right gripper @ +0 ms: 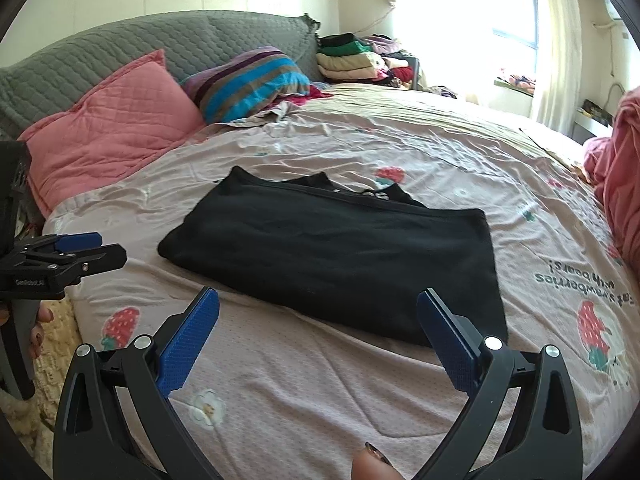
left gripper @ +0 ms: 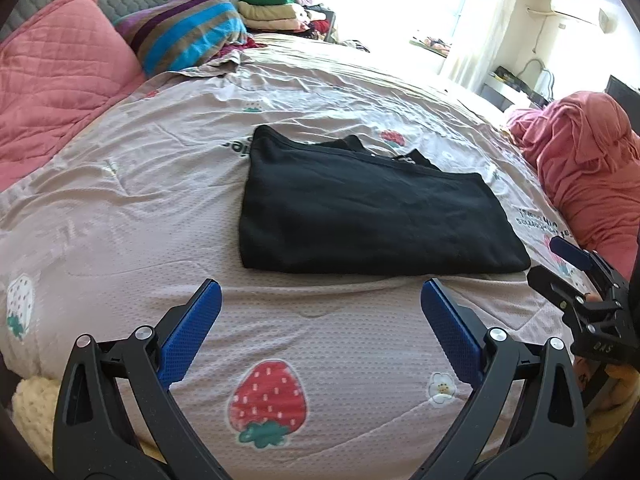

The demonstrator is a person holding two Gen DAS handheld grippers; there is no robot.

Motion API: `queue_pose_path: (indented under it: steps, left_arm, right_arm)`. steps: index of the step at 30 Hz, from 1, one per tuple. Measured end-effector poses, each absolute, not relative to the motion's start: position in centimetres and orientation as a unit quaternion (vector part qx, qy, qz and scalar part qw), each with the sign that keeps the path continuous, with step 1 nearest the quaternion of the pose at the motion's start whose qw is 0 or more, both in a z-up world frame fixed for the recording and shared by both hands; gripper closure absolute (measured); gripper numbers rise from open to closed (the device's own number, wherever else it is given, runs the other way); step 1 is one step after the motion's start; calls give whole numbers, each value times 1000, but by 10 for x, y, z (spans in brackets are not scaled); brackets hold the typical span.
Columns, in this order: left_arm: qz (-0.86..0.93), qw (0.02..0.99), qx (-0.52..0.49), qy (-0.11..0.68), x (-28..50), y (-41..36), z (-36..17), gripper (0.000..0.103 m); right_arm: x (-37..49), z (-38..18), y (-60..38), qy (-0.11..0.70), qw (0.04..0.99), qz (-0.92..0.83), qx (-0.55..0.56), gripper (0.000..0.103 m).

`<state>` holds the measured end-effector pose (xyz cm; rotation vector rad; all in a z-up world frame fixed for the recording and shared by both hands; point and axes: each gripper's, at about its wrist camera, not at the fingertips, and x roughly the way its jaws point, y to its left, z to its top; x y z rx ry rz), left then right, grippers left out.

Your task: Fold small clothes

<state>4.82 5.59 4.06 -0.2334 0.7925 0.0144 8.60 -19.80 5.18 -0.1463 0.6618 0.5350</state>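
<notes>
In the left wrist view, the left gripper point(left gripper: 322, 304) is released, its blue fingers wide apart at the bottom of the frame. The folded black garment point(left gripper: 372, 216) lies flat at the centre on the strawberry bedsheet point(left gripper: 120, 184).

In the right wrist view, the right gripper point(right gripper: 318, 320) is also released, and the garment point(right gripper: 336, 252) lies at the centre, just above its fingertips.

Bed point(left gripper: 120, 200) under pinkish strawberry-print cover, wrinkled. Folded black garment point(left gripper: 372, 216) flat on cover, just ahead of left claw point(left gripper: 320, 320), both fingers apart from it. Pink quilted pillow point(left gripper: 60, 80) far left of claw; striped pillow point(left gripper: 188, 28) beyond it. Pink cloth heap point(left gripper: 592, 168) right, on bed edge.
</notes>
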Motion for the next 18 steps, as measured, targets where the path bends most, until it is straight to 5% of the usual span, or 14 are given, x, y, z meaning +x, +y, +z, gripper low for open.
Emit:
queue_pose_path:
  steps: [18]
  left_arm:
    - [65,916,-142,368,27,110,41,10]
  right_arm:
    - [74,56,-139,316,891,309,-107,5]
